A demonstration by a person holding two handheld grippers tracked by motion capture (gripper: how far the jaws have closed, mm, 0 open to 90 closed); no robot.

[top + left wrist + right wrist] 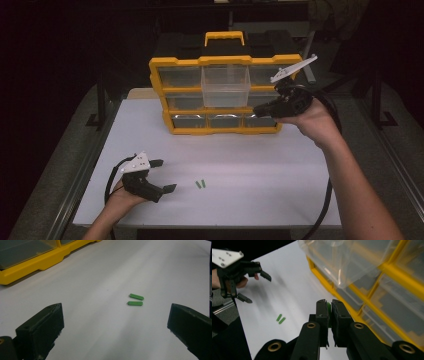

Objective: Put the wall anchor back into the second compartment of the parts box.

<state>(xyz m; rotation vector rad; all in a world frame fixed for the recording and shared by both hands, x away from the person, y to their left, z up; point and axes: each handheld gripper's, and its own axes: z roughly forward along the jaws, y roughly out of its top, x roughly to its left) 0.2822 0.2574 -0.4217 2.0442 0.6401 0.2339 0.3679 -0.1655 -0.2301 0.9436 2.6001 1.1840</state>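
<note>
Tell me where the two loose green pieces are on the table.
In the high view the two green pieces lie side by side on the white table, near its front edge, just right of the open left gripper and well clear of the yellow organizer.

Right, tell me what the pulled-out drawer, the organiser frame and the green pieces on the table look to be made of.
Pulled-out drawer: clear, glossy plastic by the look; the frame shows through it and it catches highlights.
Organiser frame: opaque yellow moulded plastic, smooth with a slight sheen.
Green pieces: probably matte plastic, flat with rounded ends; too small to be sure.
</note>
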